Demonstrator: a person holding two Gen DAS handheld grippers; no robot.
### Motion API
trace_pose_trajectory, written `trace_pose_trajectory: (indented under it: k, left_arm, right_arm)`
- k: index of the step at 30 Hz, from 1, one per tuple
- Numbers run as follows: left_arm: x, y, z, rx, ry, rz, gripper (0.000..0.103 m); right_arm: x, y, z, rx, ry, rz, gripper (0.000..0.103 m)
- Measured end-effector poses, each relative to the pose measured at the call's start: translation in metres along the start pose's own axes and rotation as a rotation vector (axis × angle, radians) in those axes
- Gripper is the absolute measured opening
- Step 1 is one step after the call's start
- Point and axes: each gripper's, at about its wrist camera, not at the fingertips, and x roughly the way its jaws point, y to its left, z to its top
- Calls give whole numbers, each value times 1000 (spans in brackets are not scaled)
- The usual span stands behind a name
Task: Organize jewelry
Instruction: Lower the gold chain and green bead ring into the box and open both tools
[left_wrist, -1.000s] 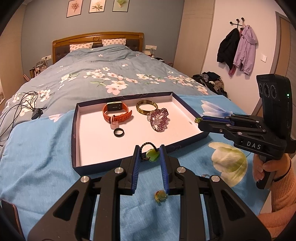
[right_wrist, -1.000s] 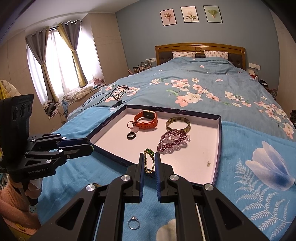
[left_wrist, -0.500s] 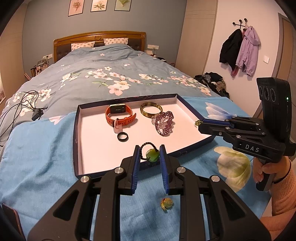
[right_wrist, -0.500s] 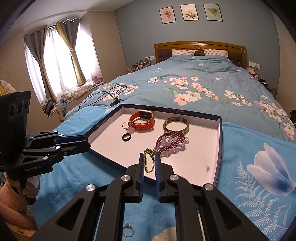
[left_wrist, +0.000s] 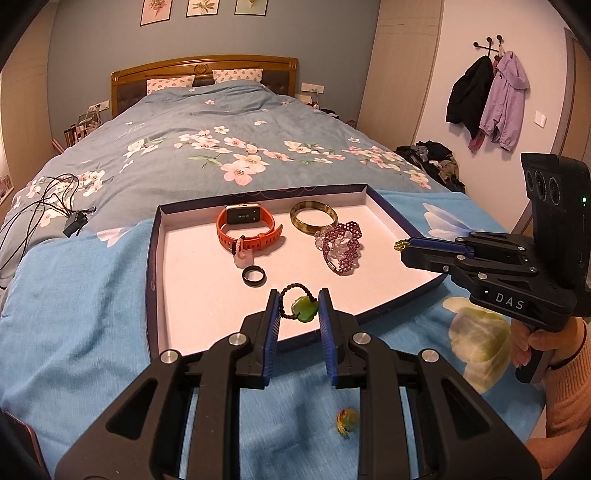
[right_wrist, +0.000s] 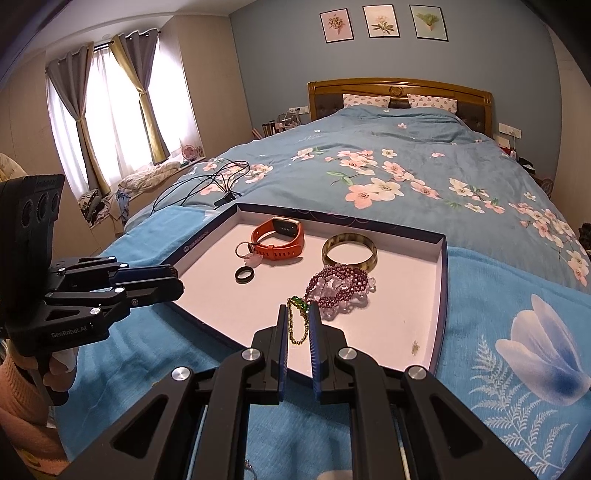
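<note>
The left gripper (left_wrist: 297, 309) was clamped on a green stone pendant on a dark beaded cord (left_wrist: 303, 309), held over the near edge of the shallow navy-walled tray with a pale pink floor (left_wrist: 153, 266). The right gripper (right_wrist: 298, 320) pinched a fine gold chain with a small green charm (right_wrist: 298, 325), which dangled between its blue pads just above the tray's near rim, at about 6 o'clock from the purple beaded bracelet (right_wrist: 338, 286).

Already on the tray floor lay an orange strap smartwatch (left_wrist: 249, 229) toward 12 o'clock, a mottled amber bangle (left_wrist: 313, 221) at about 1 o'clock, the purple bracelet below it, a plain black ring (left_wrist: 253, 276) near the middle, and a small pale pink charm (left_wrist: 242, 257) touching the watch strap.

Judging from this, the step in hand was setting both pieces down inside the tray. To do it well, each gripper would have needed to travel further past the near wall toward 12 o'clock, so the piece cleared the rim, then drop low before letting go; a release from height would likely have let the chain bunch or slide. The bare floor at 7 to 9 o'clock suited the pendant. The chain hung close to the purple bracelet and risked tangling with it, so bare floor toward 4 o'clock looked safer. A small amber-green bead (left_wrist: 346, 419) lay on the blue floral bedspread (left_wrist: 74, 332) outside the tray, not yet collected.
</note>
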Motion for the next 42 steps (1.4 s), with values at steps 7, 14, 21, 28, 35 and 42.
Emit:
trace_pose_trajectory:
  k: [7,14,21,28,35,42]
  left_arm:
    - [4,1,2,-4,0,4,21]
    - [9,3,4,-7,2,11,21]
    - [13,5,5,-11,9,20,21]
    - [17,7,5,-15,16,24,21]
    - [23,10,8,-16,28,30,21]
    - [28,11,11,-16,35,36,21]
  right_arm:
    - [3,-2,2,1,5,-1,9]
    - [5,-2,2,0,6,-3,9]
    - [8,-5,4,-4,9,-7,9]
    - [12,-5,6,-10,17,-12,9]
    - [21,-7,7,-11,34,-10,9]
    - [27,-6,8,-15,47,-16,9]
